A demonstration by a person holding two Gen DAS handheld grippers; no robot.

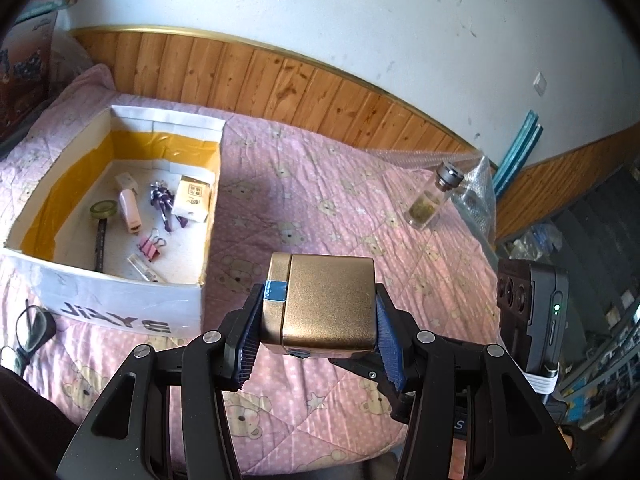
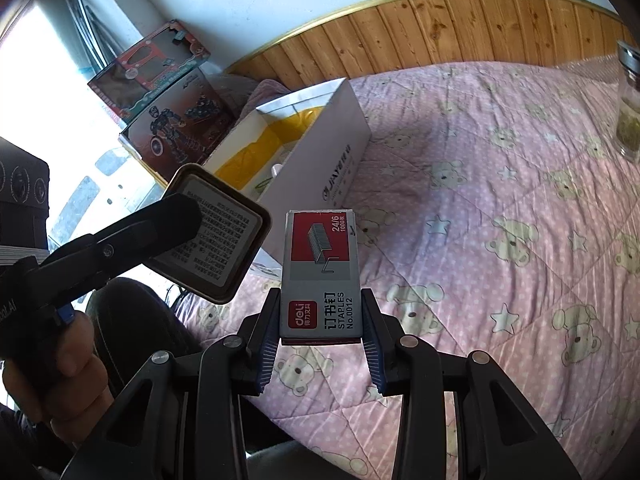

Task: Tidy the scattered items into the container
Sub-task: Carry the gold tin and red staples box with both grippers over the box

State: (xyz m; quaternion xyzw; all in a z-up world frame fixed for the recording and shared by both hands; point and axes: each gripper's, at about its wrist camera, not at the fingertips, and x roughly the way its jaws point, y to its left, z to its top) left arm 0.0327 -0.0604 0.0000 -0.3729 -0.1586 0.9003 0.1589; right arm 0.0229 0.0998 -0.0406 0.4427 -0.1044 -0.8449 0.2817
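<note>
A bed covered with a pink quilt (image 1: 320, 200) printed with teddy bears fills both views, with wood panelling and a pale wall behind it. The left gripper (image 1: 318, 320) has its two blue-padded fingers pressed against the sides of a gold tin (image 1: 326, 304), lifting it clear of the quilt; a strip of blue tape crosses the tin's lid seam, probably to keep it shut. In the right wrist view the same tin shows its underside, a printed label, with one black finger lying across it. The right gripper (image 2: 320, 320) is narrowed onto a small staples box (image 2: 320, 276), red and grey, held by its lower end so that most of it sticks out ahead of the fingers. Both items are in the air, near each other, just to the right of the box (image 1: 120, 300), an open white carton lined with yellow tape, which sits on the quilt. Inside it already lie a tape roll, a pink stapler, purple scissors, pink binder clips, a pen and a small white packet, so the tidying looks well advanced. Gripping each item by its sides leaves the bottom free, which should suit lowering it into the box. A glass jar (image 1: 432, 196) with greenish contents stands well apart on the quilt.
</note>
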